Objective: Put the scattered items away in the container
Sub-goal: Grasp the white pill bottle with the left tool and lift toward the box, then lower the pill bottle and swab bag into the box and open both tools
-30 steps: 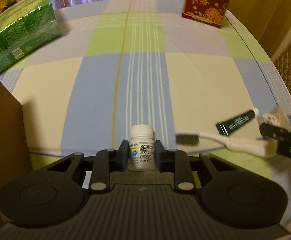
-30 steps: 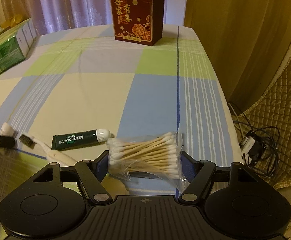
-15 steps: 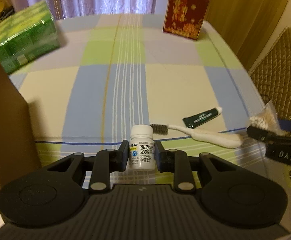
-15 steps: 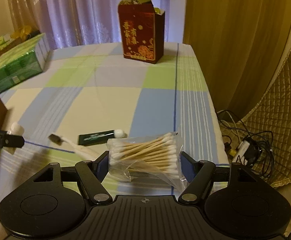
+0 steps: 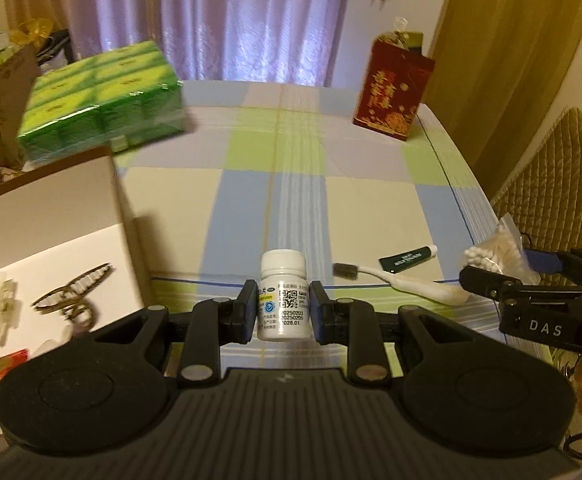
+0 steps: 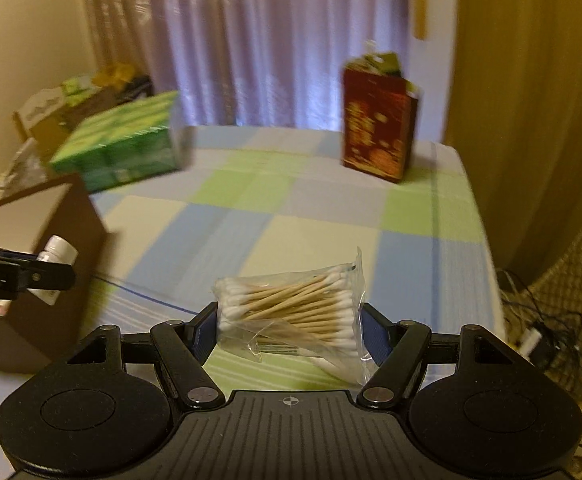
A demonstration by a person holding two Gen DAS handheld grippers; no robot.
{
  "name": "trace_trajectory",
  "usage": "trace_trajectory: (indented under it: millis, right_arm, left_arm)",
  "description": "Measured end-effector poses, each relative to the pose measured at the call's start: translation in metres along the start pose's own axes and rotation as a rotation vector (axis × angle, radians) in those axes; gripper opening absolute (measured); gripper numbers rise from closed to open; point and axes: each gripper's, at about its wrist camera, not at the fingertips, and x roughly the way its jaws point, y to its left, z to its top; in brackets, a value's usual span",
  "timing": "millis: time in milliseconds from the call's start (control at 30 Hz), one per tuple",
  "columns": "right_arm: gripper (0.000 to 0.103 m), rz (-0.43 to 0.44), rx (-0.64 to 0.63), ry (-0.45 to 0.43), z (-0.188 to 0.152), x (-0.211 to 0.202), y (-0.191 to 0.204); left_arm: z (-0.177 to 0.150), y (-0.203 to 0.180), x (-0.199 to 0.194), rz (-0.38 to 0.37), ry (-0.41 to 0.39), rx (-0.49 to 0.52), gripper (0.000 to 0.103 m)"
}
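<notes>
My left gripper [image 5: 283,307] is shut on a small white pill bottle [image 5: 283,295], held upright in the air above the table's near edge. My right gripper [image 6: 289,322] is shut on a clear bag of cotton swabs [image 6: 295,309], also lifted off the table. A brown cardboard box [image 5: 51,216] with a white inside stands open at the left and holds scissors [image 5: 73,294] and other small items. On the checked tablecloth lie a white toothbrush [image 5: 401,280] and a dark green tube [image 5: 408,258]. The right gripper with the swab bag [image 5: 499,254] shows at the far right of the left wrist view.
A green shrink-wrapped pack [image 5: 103,100] sits at the far left of the table and a red gift bag [image 5: 391,88] at the far right. A quilted chair [image 5: 555,168] stands beside the table's right edge, with cables [image 6: 539,336] on the floor.
Both grippers have risen and pulled back with their loads. The box's open inside has come into the left wrist view. The toothbrush and tube stayed on the table.
</notes>
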Motion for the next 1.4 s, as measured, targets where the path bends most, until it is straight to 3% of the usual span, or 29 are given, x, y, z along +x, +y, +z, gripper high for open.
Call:
trace_trajectory:
  millis: [367, 800, 1067, 1400]
  right_arm:
    - [0.074, 0.176, -0.102, -0.054, 0.016, -0.012, 0.086]
    - [0.074, 0.369, -0.226, -0.065, 0.038, 0.013, 0.204]
    - [0.074, 0.380, -0.261, 0.017, 0.050, 0.071, 0.265]
    - [0.074, 0.322, -0.256, 0.135, 0.067, 0.146, 0.299]
  left_arm:
    - [-0.011, 0.052, -0.054, 0.069, -0.076, -0.069, 0.022]
    - [-0.030, 0.176, -0.106, 0.252, -0.115, -0.198, 0.022]
    - [-0.031, 0.242, -0.097, 0.280, -0.061, -0.216, 0.022]
    - [-0.015, 0.297, -0.040, 0.273, 0.024, -0.196, 0.022]
